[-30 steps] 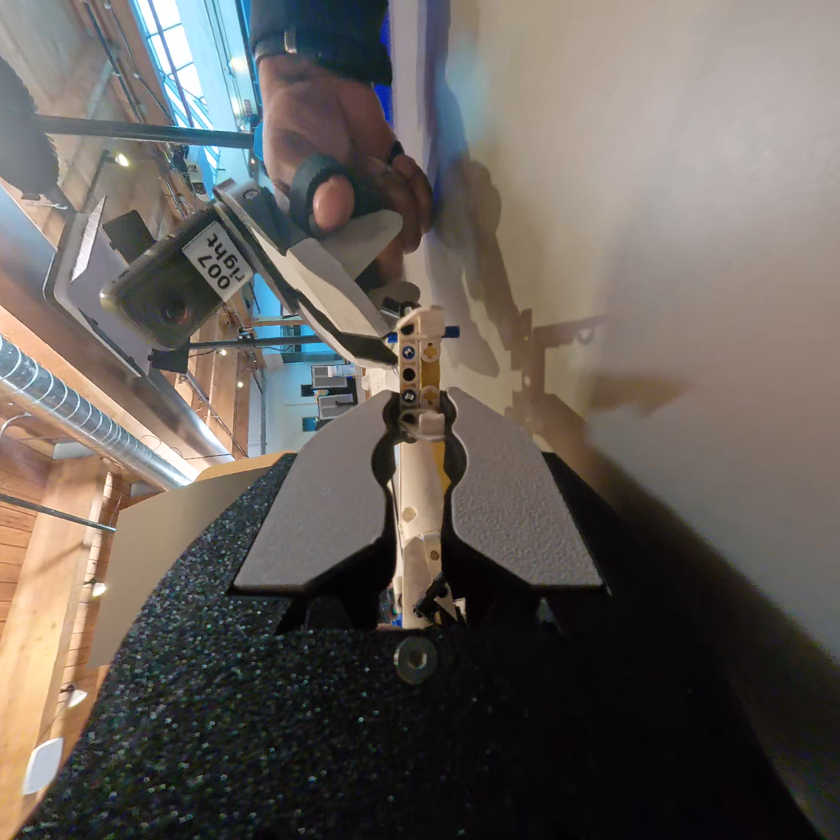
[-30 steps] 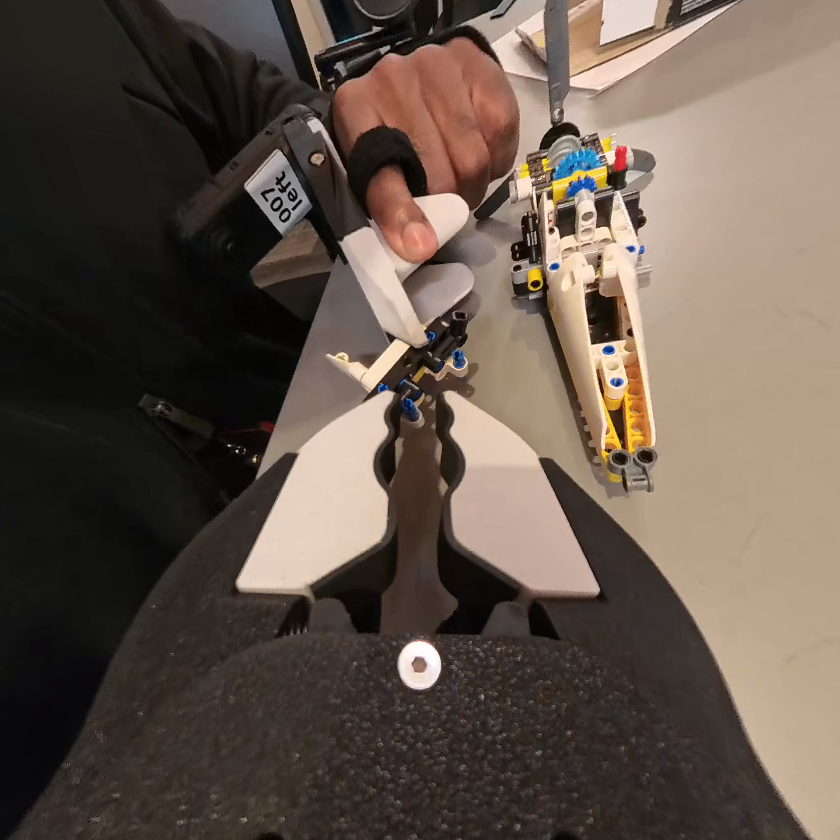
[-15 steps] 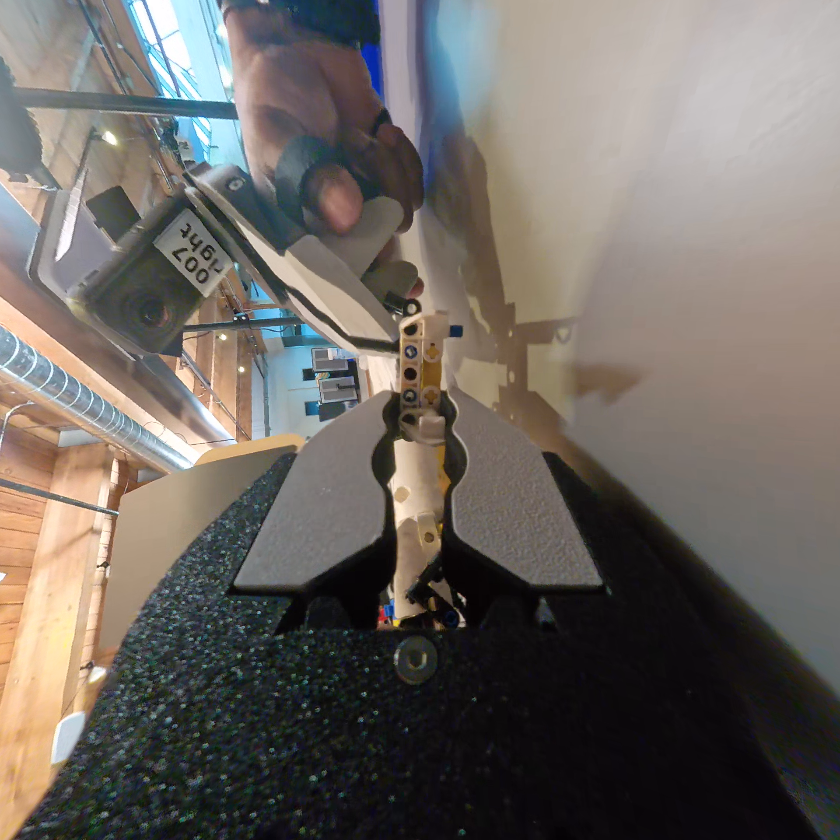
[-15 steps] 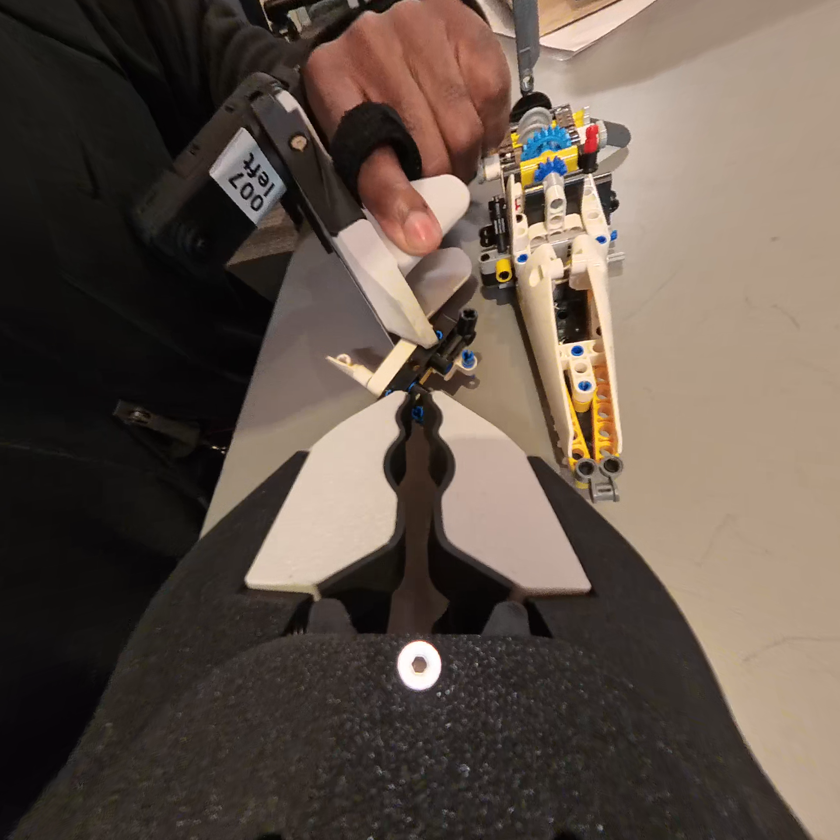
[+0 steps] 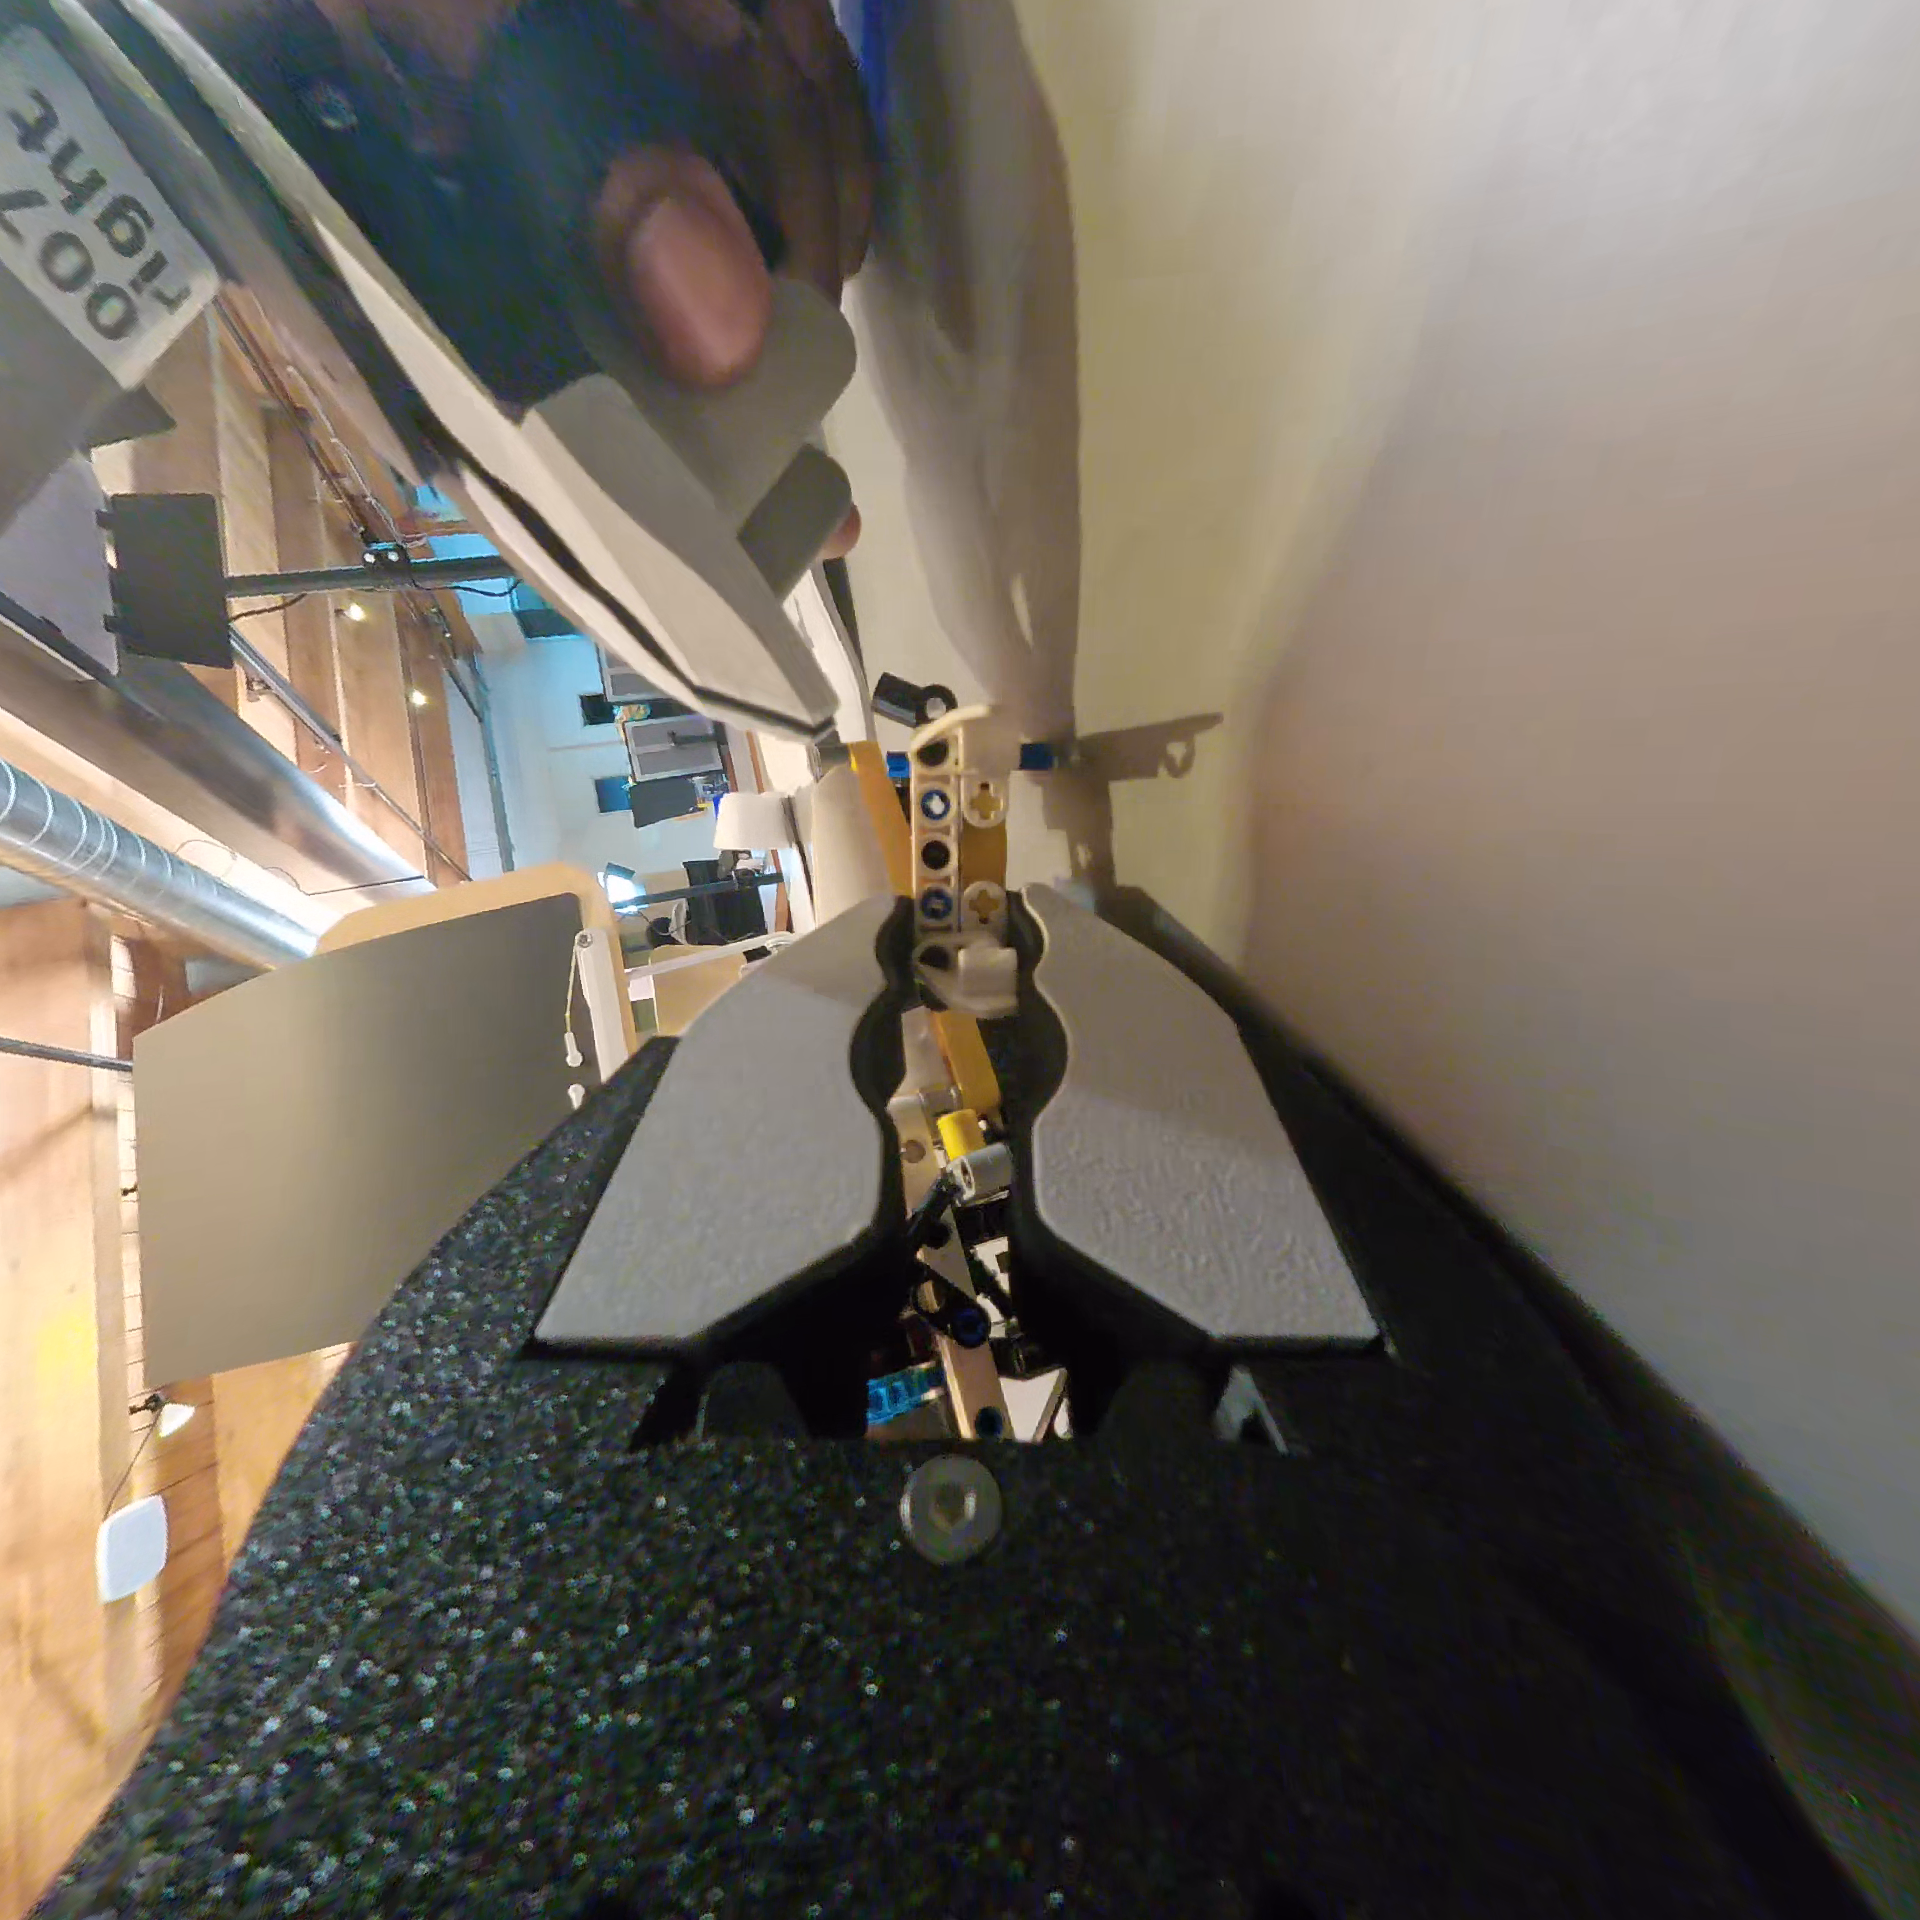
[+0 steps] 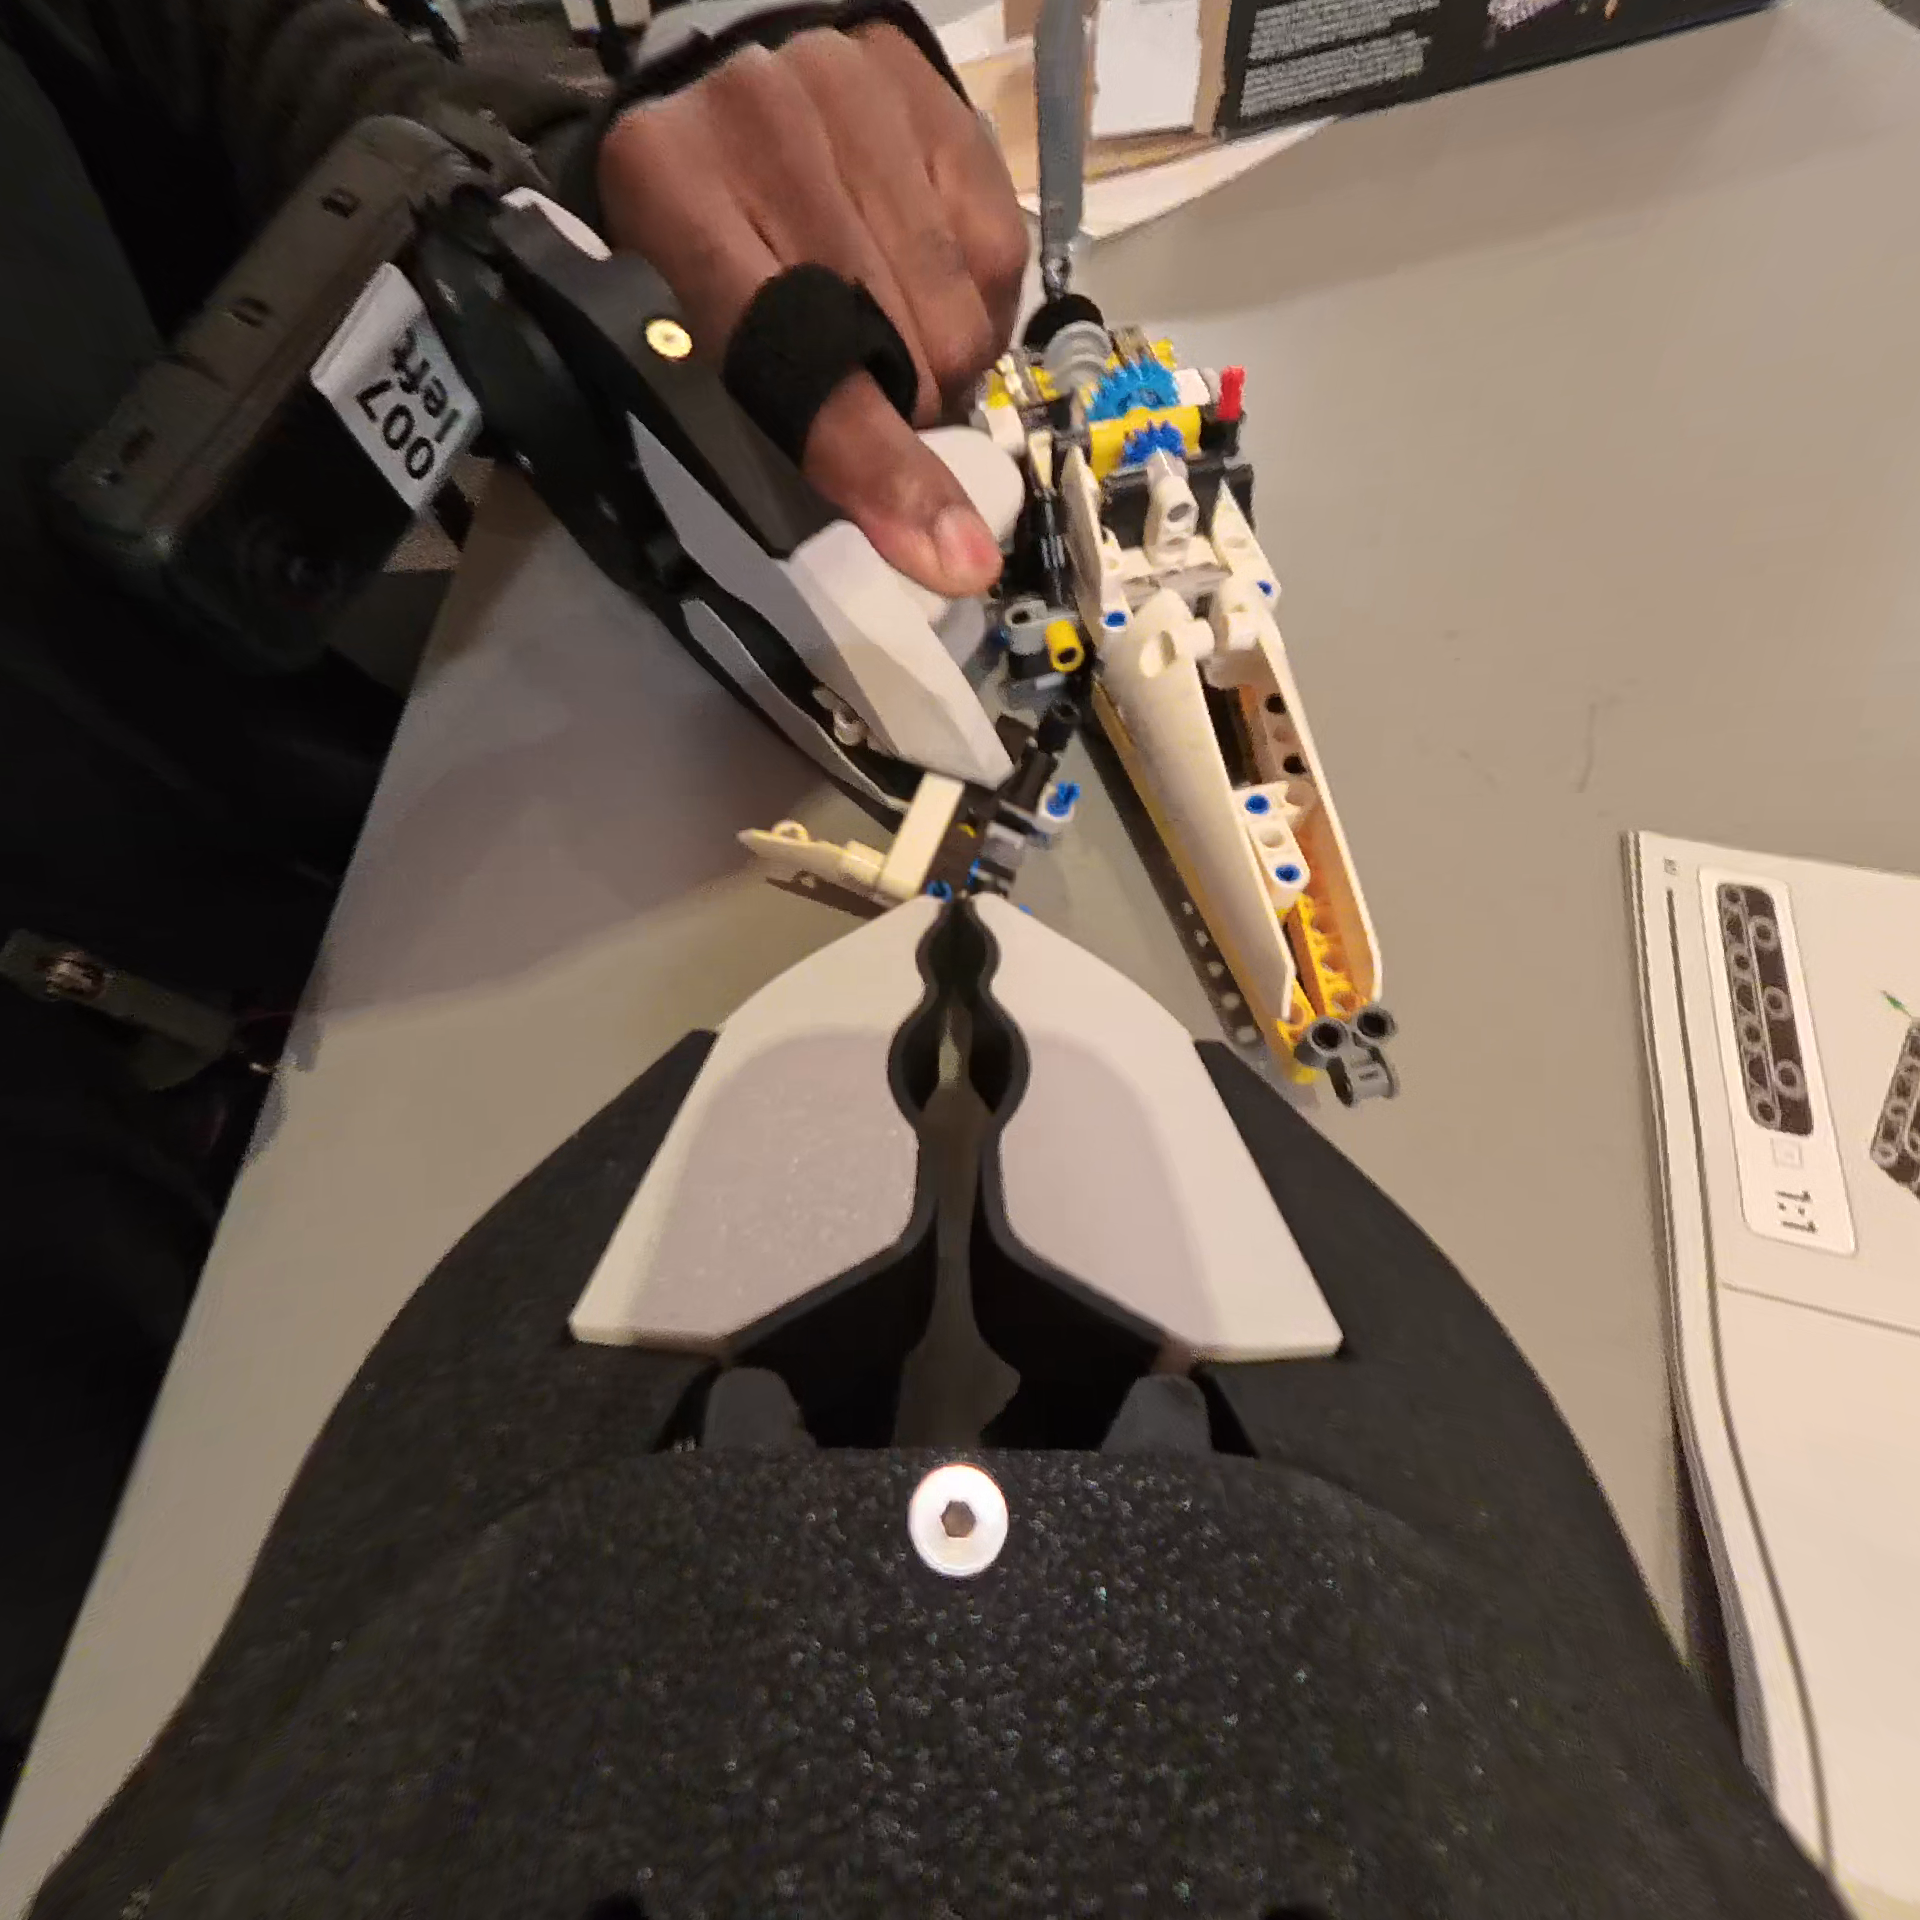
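The left gripper (image 5: 961, 914) has its jaws narrowed onto a small brick assembly (image 5: 956, 831) of white holed beams, yellow strips and blue pins; both pads press its sides, and the piece sticks out past the fingertips. In the right wrist view the same assembly (image 6: 925, 842) shows as a cream wing-like panel with black and blue bits, held by the left gripper (image 6: 935, 758) just above the grey worktop (image 6: 1558, 520). A hand (image 6: 831, 229) with a black finger strap grips that tool.

The right gripper (image 6: 961, 906) has its jaws closed, the tips meeting right at the near end of the assembly, against its blue pins. Whether anything is pinched between the tips cannot be told. In the left wrist view the right gripper (image 5: 810, 717) hovers just beside the top of the assembly, and a thumb (image 5: 686, 270) rests on its trigger.

Just right of the assembly lies a long white and yellow brick model (image 6: 1205, 707), with blue gears at its far end and two grey connectors at its near end. An instruction booklet (image 6: 1787, 1143) lies at the right edge of the worktop, well apart from both grippers. A dark box (image 6: 1455, 52) and papers sit at the far side.
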`<state>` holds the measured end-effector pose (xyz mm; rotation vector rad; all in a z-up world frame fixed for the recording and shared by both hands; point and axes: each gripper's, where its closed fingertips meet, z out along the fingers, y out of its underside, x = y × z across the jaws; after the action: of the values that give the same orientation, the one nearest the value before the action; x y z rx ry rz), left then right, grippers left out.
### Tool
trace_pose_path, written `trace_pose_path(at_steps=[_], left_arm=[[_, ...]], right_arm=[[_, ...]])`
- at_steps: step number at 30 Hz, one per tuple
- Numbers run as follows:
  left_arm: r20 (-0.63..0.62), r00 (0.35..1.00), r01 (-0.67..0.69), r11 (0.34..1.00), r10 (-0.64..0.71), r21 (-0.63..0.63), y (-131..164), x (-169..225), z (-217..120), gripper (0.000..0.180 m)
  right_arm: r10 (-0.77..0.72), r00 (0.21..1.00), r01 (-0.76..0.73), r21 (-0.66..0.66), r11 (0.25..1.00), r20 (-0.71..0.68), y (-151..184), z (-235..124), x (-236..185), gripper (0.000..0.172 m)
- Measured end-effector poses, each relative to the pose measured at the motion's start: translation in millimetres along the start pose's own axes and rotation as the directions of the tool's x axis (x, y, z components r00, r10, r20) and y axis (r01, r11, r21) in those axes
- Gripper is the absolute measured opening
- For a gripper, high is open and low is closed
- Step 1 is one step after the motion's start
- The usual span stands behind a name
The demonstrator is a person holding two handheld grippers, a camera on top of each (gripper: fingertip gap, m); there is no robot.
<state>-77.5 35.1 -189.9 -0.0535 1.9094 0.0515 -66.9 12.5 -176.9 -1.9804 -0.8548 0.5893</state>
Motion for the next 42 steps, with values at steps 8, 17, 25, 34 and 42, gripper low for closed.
trace_pose_path(at_steps=[8,17,25,34,42], left_arm=[[0.054,0.998,-0.031,0.999,0.031,0.009,-1.6,-4.4,-1.4,0.019],[0.085,0.992,-0.092,0.996,0.091,0.008,-4.7,-4.1,-0.1,0.019],[0.052,0.997,-0.055,0.996,0.059,-0.076,10.6,-3.1,7.0,0.018],[0.001,0.999,0.035,0.957,-0.036,-0.287,58.4,-0.6,11.1,0.019],[-0.005,0.984,0.150,0.853,-0.176,-0.500,133.2,1.5,7.8,0.018]], right_arm=[[0.048,0.998,-0.047,-0.026,0.999,0.028,4.0,1.7,1.8,0.016],[0.105,0.994,-0.103,-0.044,0.994,0.030,5.4,3.1,5.9,0.015],[0.132,0.983,-0.140,-0.053,0.989,-0.128,8.5,-1.0,30.4,0.018],[0.110,0.934,-0.155,-0.109,0.982,-0.340,9.3,6.1,69.2,0.014],[0.004,0.931,-0.079,-0.192,0.978,-0.365,4.7,35.4,75.3,0.024]])
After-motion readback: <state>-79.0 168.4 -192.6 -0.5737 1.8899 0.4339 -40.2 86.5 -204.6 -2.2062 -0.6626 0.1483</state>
